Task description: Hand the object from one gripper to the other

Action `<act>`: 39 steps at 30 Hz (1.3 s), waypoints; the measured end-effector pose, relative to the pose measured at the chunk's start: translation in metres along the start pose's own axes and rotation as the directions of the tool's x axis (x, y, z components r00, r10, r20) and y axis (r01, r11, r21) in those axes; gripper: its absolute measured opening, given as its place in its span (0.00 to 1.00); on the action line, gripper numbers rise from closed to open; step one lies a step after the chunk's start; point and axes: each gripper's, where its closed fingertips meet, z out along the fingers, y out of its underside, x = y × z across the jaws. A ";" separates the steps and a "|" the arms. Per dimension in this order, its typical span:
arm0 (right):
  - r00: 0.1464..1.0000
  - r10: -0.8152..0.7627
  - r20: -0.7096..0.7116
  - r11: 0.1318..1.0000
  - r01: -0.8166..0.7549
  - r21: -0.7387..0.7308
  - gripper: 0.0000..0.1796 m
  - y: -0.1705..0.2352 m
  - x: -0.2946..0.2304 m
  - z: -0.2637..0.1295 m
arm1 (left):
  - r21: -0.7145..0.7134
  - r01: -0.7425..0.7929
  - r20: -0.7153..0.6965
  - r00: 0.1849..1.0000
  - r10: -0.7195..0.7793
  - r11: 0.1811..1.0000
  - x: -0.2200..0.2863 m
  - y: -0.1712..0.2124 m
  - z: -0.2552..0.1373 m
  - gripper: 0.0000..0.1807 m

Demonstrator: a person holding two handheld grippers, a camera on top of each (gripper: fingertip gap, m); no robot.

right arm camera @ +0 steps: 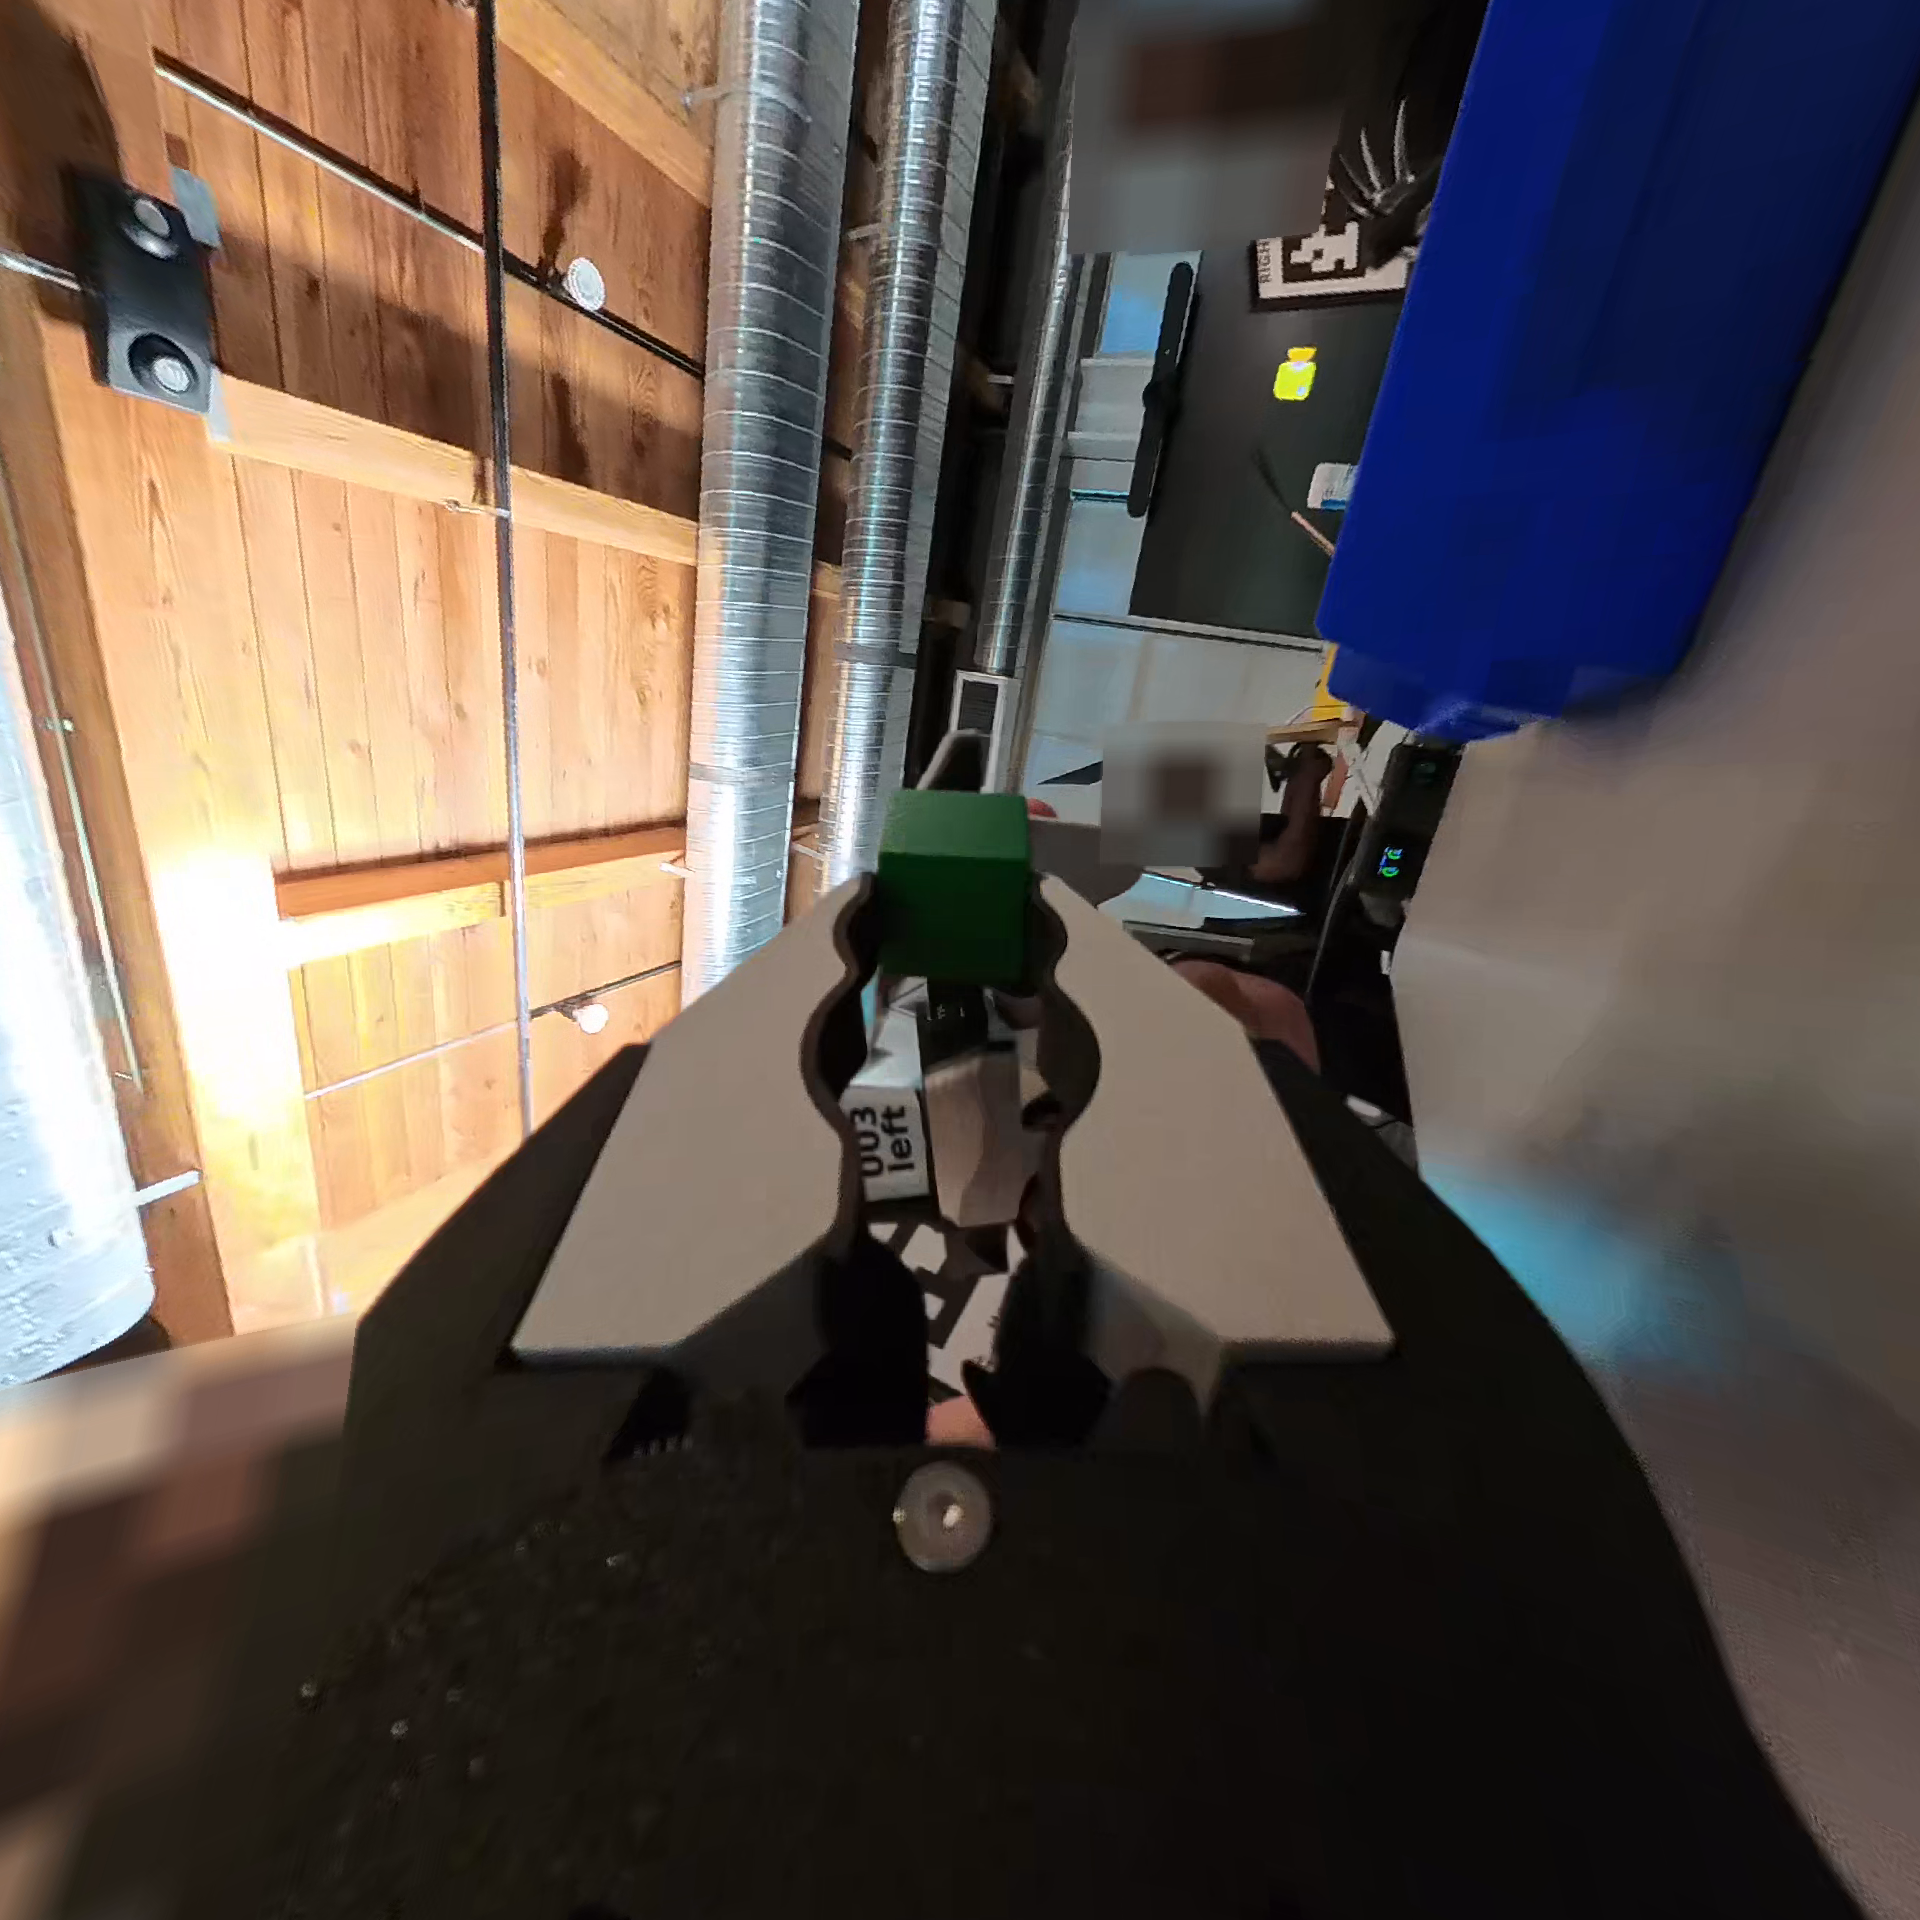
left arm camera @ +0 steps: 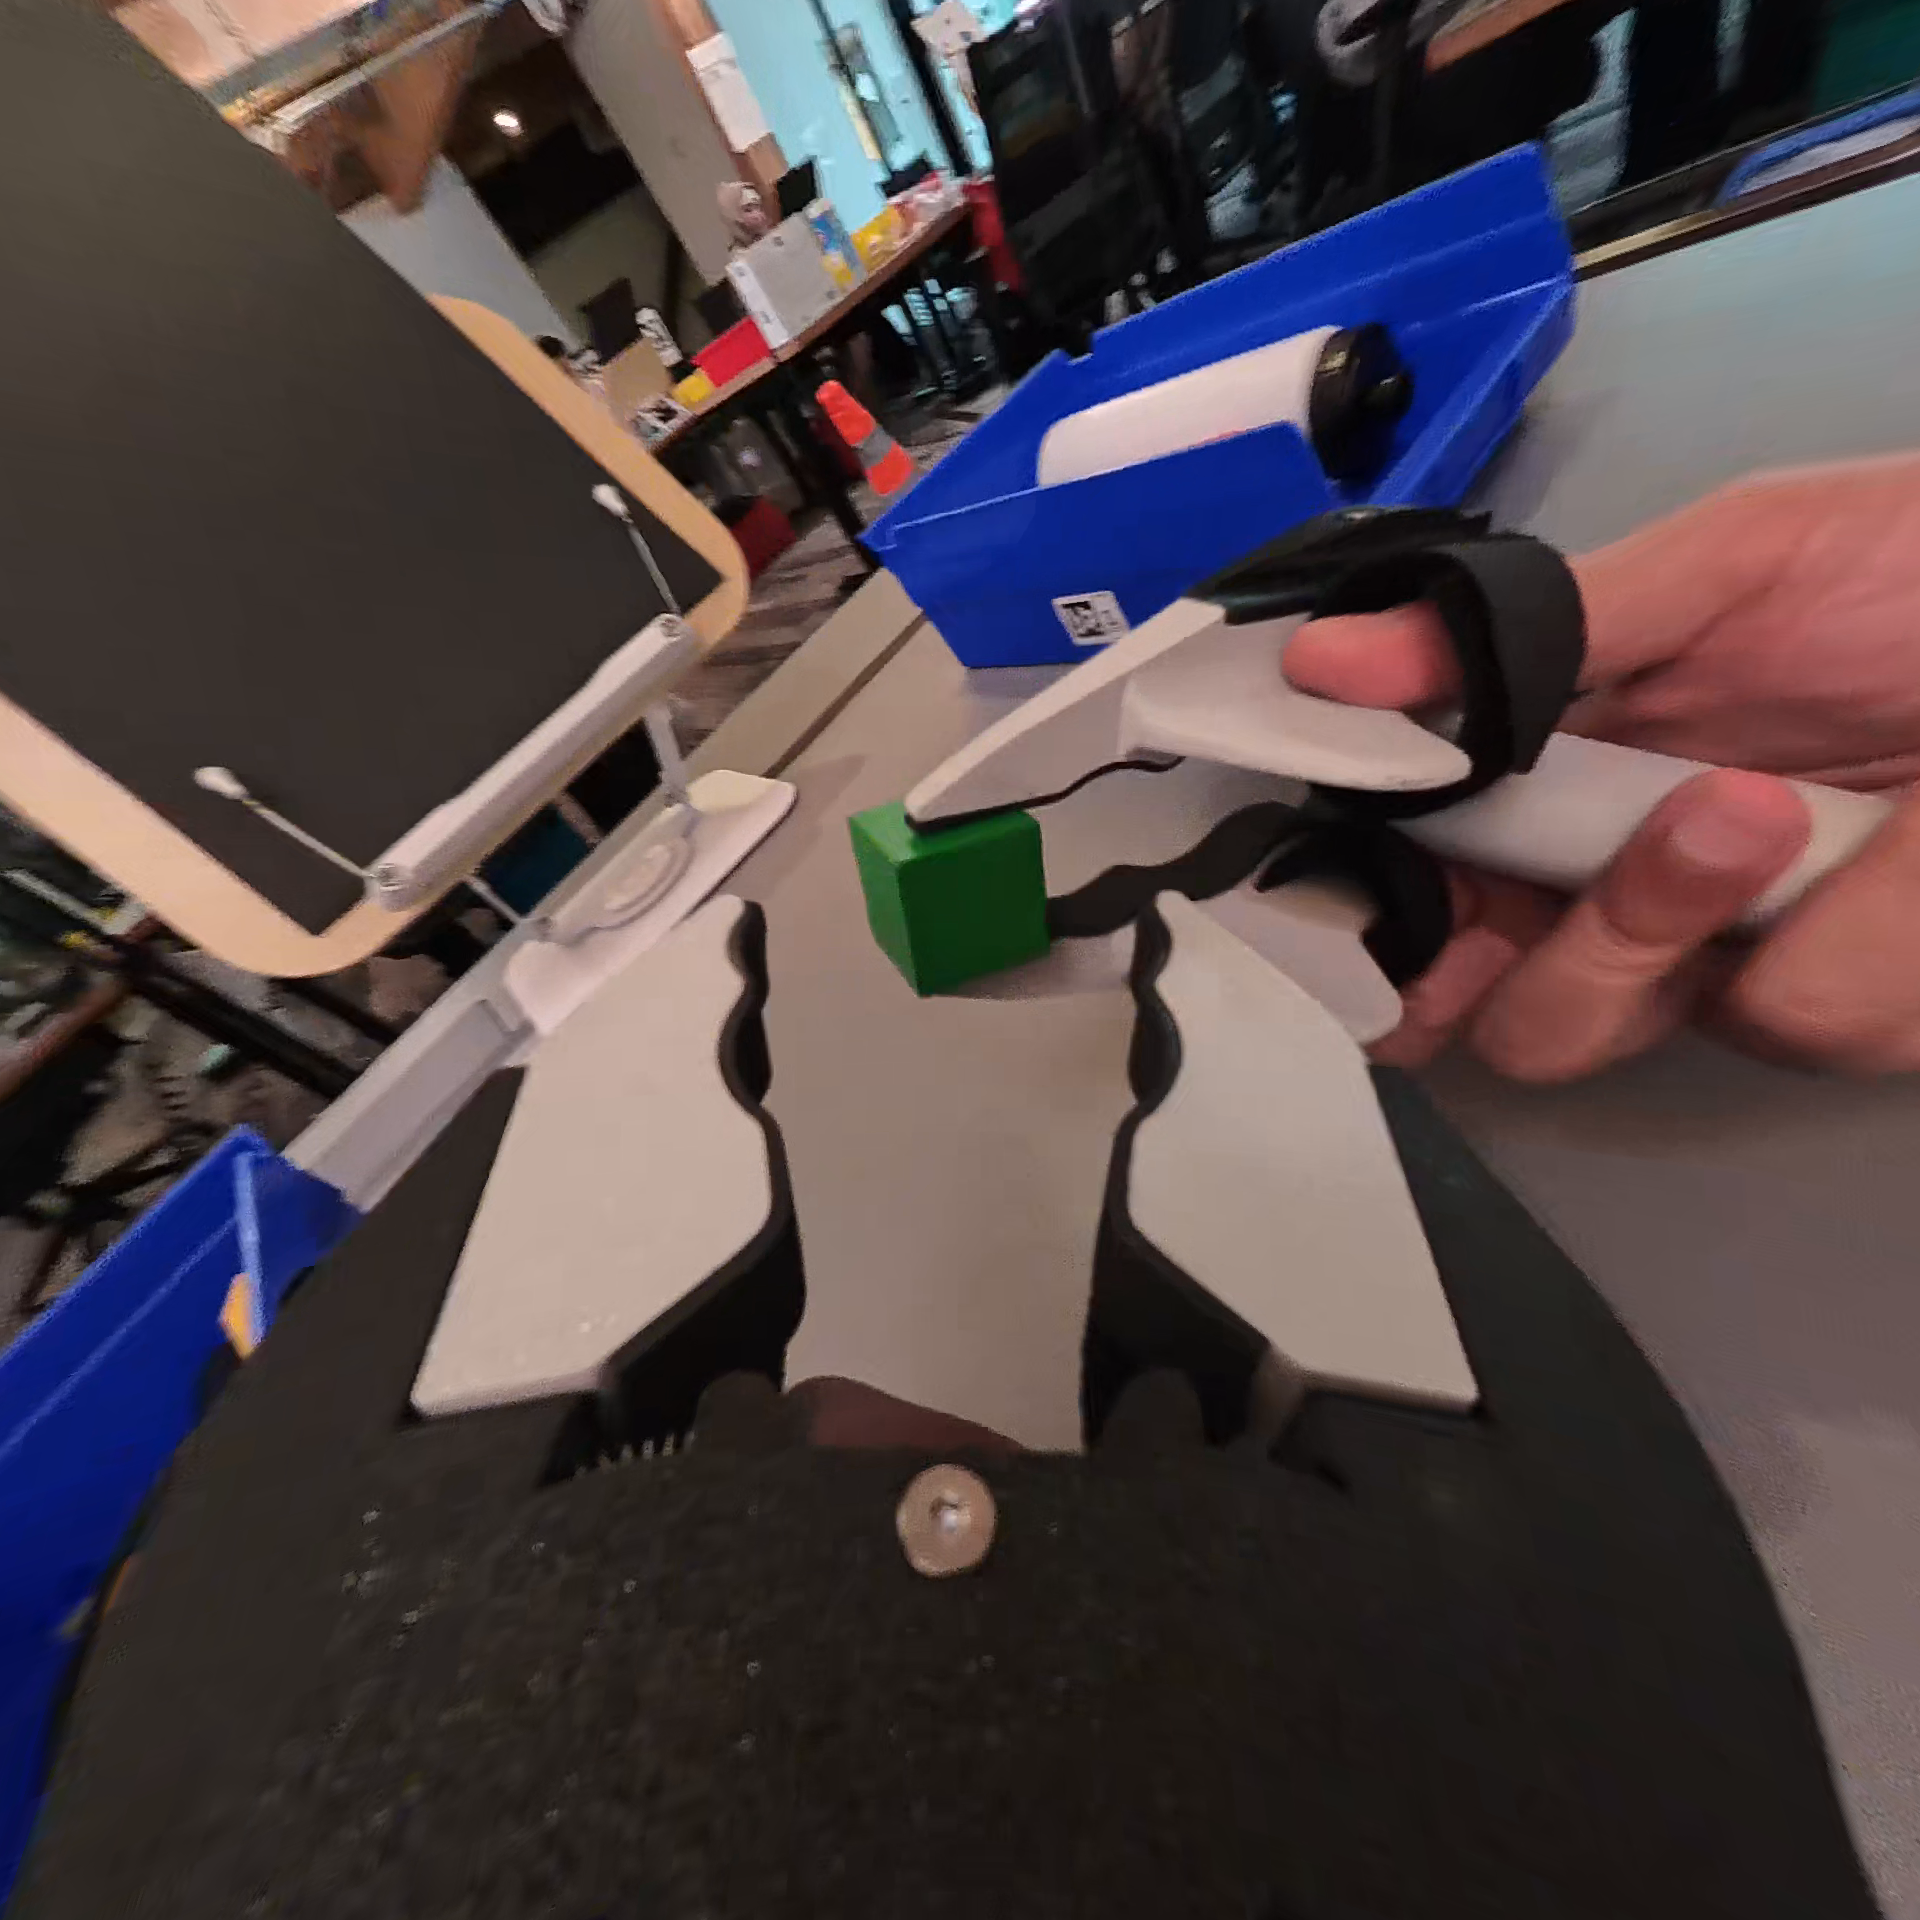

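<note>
Right tongs have the green cube pinched at the very tips, one finger on top and one underneath as the left camera sees it, cube held in the air above the grey table. Left tongs are spread wide and empty, their tips just short of the cube, with the cube sitting a touch off the middle of the gap, nearer the right-hand finger.

Here's the danger, as I read it. That grip is shallow: only the fingertips bite, so a bump from an incoming finger could twist the cube out. If the left tongs close while off-centre, one pad hits first and shoves the cube sideways. Let go too early on the right and it drops to the table. And the two pairs cross at an angle, so the left fingers could land on the right ones instead of on the free faces of the cube.

Around it: a blue bin with a white roll inside sits beyond, toward the far edge of the table, clear of the handover. A dark board with a pale rim on a white stand sits off to the left, near the table's edge, close to the left tongs' side. Another blue bin pokes in at the near left. Nothing lies between the tongs and the cube.
</note>
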 end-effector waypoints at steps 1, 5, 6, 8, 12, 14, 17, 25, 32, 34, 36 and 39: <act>1.000 0.016 0.008 1.000 -0.016 0.000 0.15 0.002 0.000 0.002 | 0.015 -0.013 0.015 1.000 0.013 1.000 0.000 -0.002 -0.001 0.34; 1.000 0.020 0.006 1.000 -0.020 -0.005 0.15 0.004 0.002 0.002 | 0.030 -0.048 0.020 0.999 0.048 0.998 0.001 -0.005 -0.006 0.15; 1.000 0.011 0.004 1.000 -0.011 -0.010 0.15 0.004 0.003 0.001 | 0.022 -0.047 0.013 0.999 0.047 0.999 0.001 -0.004 -0.006 0.15; 1.000 0.000 0.009 1.000 0.000 -0.022 0.15 0.005 0.002 0.000 | 0.025 -0.040 0.005 0.999 0.040 0.999 0.002 -0.005 -0.006 0.15; 0.992 -0.122 -0.004 0.990 0.122 -0.066 0.22 0.005 -0.005 -0.004 | 0.039 -0.017 0.000 1.000 0.017 0.999 -0.003 -0.008 -0.008 0.15; 0.962 -0.267 -0.058 0.960 0.260 -0.105 0.24 -0.005 -0.008 -0.014 | 0.043 0.010 -0.034 0.999 -0.008 0.999 -0.004 -0.007 -0.011 0.15; 0.783 -0.586 -0.210 0.810 0.556 -0.187 0.24 -0.020 -0.026 -0.027 | 0.014 -0.095 -0.027 0.995 0.095 0.995 -0.008 0.002 -0.014 0.15; -0.079 -0.961 -0.264 0.147 0.664 -0.734 0.24 -0.006 -0.008 -0.027 | -0.070 -0.448 -0.015 0.894 0.448 0.891 0.017 0.015 -0.005 0.15; -0.139 -0.969 -0.204 0.085 0.588 -0.804 0.15 0.005 0.024 -0.027 | -0.064 -0.482 -0.003 0.876 0.482 0.874 0.024 0.012 -0.005 0.15; -0.149 -0.970 -0.190 0.072 0.574 -0.815 0.15 0.004 0.026 -0.029 | -0.065 -0.468 0.001 0.883 0.469 0.881 0.025 0.014 -0.003 0.15; -0.131 -0.976 -0.176 0.068 0.583 -0.810 0.15 0.005 0.026 -0.029 | -0.058 -0.420 -0.011 0.907 0.420 0.906 0.026 0.015 -0.003 0.15; -0.114 -0.978 -0.173 0.074 0.588 -0.806 0.15 0.002 0.025 -0.034 | -0.059 -0.333 -0.052 0.943 0.330 0.941 0.026 0.017 -0.004 0.17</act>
